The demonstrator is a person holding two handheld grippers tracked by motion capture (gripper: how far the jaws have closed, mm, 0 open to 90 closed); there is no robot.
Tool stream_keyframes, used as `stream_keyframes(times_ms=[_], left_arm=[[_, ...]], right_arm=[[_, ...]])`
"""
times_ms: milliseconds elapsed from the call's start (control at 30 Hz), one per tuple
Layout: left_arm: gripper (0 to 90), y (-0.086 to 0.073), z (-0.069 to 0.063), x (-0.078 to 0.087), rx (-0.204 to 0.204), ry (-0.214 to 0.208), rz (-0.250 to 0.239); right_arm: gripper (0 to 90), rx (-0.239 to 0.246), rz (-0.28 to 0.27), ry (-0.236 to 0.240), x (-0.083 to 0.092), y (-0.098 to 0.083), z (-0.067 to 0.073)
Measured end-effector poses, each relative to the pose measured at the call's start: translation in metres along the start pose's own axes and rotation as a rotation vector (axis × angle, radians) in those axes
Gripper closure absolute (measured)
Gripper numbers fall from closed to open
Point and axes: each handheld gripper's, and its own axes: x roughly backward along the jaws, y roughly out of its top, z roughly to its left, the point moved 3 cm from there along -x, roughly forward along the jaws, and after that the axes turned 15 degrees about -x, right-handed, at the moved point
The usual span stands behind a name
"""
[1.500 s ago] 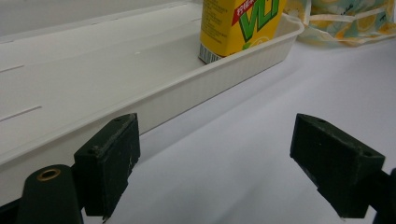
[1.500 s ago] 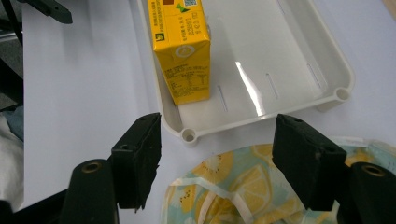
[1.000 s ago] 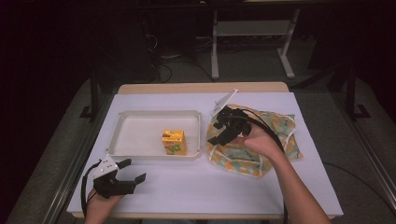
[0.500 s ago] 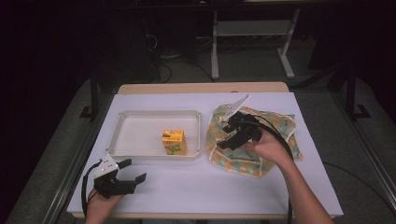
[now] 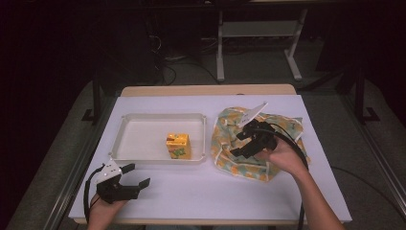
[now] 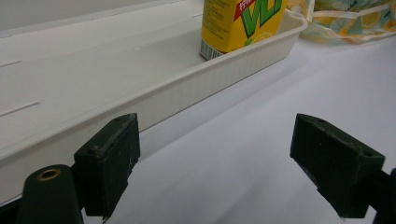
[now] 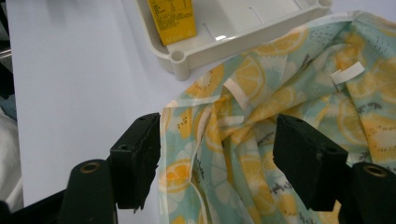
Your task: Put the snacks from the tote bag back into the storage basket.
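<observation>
A yellow drink carton [image 5: 178, 146] stands upright in the near right corner of a white tray [image 5: 143, 124]. To the right of the tray lies a crumpled cloth bag [image 5: 282, 127] printed with lemon slices. My right gripper [image 5: 238, 143] hovers over the bag's left part, open. In the right gripper view its jaws [image 7: 222, 154] straddle folds of the bag [image 7: 261, 121] without pressing on them. The tray corner [image 7: 180, 60] and the carton [image 7: 173, 18] lie beyond. My left gripper [image 5: 138, 175] rests open near the table's front left. Nothing sits between its jaws [image 6: 219, 154], which face the tray wall [image 6: 187, 88] and the carton [image 6: 238, 23].
A white sheet [image 5: 191, 191] covers the table, with bare room in front of the tray and bag. The right gripper's black cable [image 5: 287, 139] loops over the bag. Beyond the table stands a metal frame [image 5: 258, 33] on a dark floor.
My right gripper has moved rightward and toward the person over the bag, sinking slightly. The left gripper, tray and carton have stayed where they were.
</observation>
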Motion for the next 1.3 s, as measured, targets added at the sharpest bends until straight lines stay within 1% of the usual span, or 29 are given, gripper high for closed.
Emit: stream_keyframes(times_ms=[33, 67, 133, 167, 400, 467, 567, 600, 667, 700, 767, 800, 1000, 1033, 1067, 1300], left_arm=[[15.8, 0.0, 0.0, 0.0, 0.001, 0.0, -0.001], [15.8, 0.0, 0.0, 0.0, 0.0, 0.0, 0.001], [15.8, 0.0, 0.0, 0.0, 0.0, 0.0, 0.002], [15.8, 0.0, 0.0, 0.0, 0.002, 0.001, 0.0], [15.8, 0.0, 0.0, 0.0, -0.001, 0.001, 0.002], [15.8, 0.0, 0.0, 0.0, -0.001, 0.002, 0.003], [15.8, 0.0, 0.0, 0.0, -0.002, 0.002, 0.004], [15.8, 0.0, 0.0, 0.0, -0.002, 0.002, 0.004], [15.8, 0.0, 0.0, 0.0, -0.002, 0.001, 0.002], [15.8, 0.0, 0.0, 0.0, -0.005, 0.0, 0.004], [15.8, 0.0, 0.0, 0.0, -0.006, 0.0, 0.006], [15.8, 0.0, -0.001, 0.0, -0.004, 0.0, 0.005], [15.7, 0.0, -0.001, 0.0, -0.002, 0.001, 0.005], [15.7, 0.0, -0.001, 0.0, -0.005, 0.002, 0.003], [15.8, 0.0, -0.001, 0.0, -0.008, 0.003, 0.004], [15.8, 0.0, -0.002, 0.0, 0.0, 0.003, 0.004]], right_arm=[[31.3, 0.002, 0.003, -0.005, 0.001, -0.002, -0.001], [31.3, -0.007, 0.005, -0.003, 0.001, -0.003, 0.0], [31.3, -0.015, -0.006, -0.003, 0.003, -0.006, 0.0], [31.4, -0.008, -0.005, -0.008, 0.004, -0.008, -0.001], [31.3, -0.041, -0.019, -0.007, 0.008, -0.018, -0.004], [31.3, -0.041, -0.018, -0.012, 0.009, -0.021, -0.005], [31.3, -0.051, -0.031, -0.007, 0.011, -0.025, -0.005], [31.3, -0.057, -0.035, 0.001, 0.012, -0.027, -0.005], [31.3, -0.07, -0.037, -0.001, 0.012, -0.032, -0.006], [31.3, -0.064, -0.038, -0.004, 0.012, -0.034, -0.007], [31.4, -0.073, -0.047, 0.0, 0.014, -0.038, -0.008], [31.4, -0.085, -0.049, 0.002, 0.015, -0.039, -0.007], [31.4, -0.089, -0.057, -0.004, 0.018, -0.049, -0.008], [31.4, -0.098, -0.056, -0.006, 0.018, -0.051, -0.008], [31.4, -0.093, -0.061, -0.009, 0.019, -0.052, -0.009], [31.4, -0.113, -0.101, -0.004, 0.025, -0.067, -0.012]])
